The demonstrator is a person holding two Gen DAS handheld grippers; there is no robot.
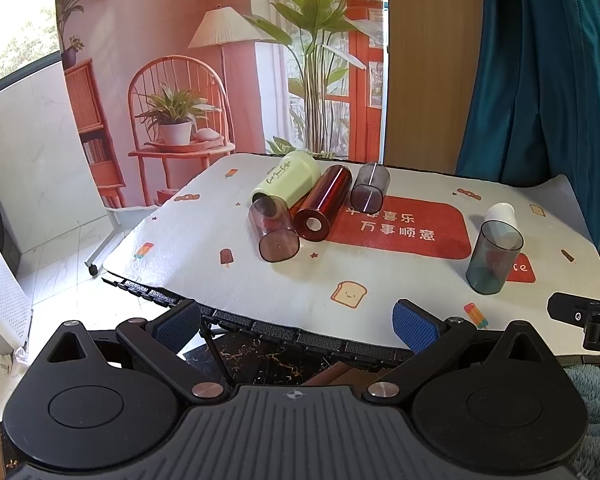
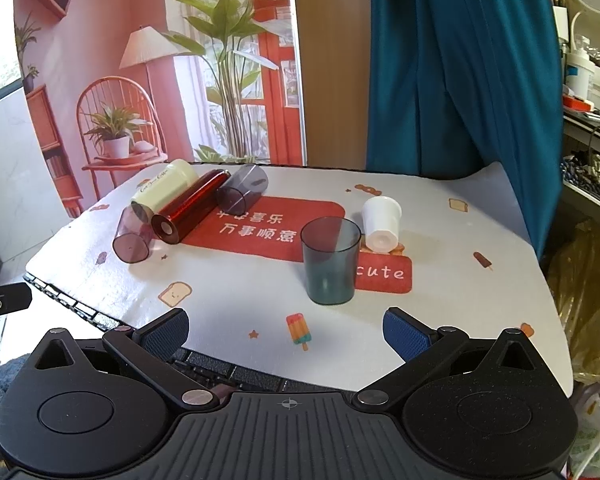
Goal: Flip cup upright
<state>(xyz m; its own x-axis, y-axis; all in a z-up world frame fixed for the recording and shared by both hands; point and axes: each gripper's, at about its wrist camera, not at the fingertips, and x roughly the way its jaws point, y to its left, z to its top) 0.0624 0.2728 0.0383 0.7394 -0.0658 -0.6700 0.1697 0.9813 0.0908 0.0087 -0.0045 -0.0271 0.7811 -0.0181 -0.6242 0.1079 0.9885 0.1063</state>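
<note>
A teal see-through cup (image 2: pixel 331 261) stands upright on the mat, also in the left wrist view (image 1: pixel 494 256). Behind it a white cup (image 2: pixel 381 223) (image 1: pixel 500 214) lies tilted on its side. At the far left several cups lie on their sides: a pale green one (image 1: pixel 288 178) (image 2: pixel 165 189), a red tube (image 1: pixel 324 204) (image 2: pixel 192 208), a grey one (image 1: pixel 370 188) (image 2: pixel 242 191) and a pinkish clear one (image 1: pixel 274 230) (image 2: pixel 134 236). My left gripper (image 1: pixel 296 326) is open and empty at the table's near edge. My right gripper (image 2: pixel 286 330) is open and empty, just short of the teal cup.
The white mat (image 2: pixel 236 292) with a red patch (image 2: pixel 260 226) covers a folding table. A teal curtain (image 2: pixel 460 64) hangs behind on the right. Cluttered shelves (image 2: pixel 588 80) and bags (image 2: pixel 580 280) sit on the right. A white basket (image 1: pixel 0 304) stands on the floor at left.
</note>
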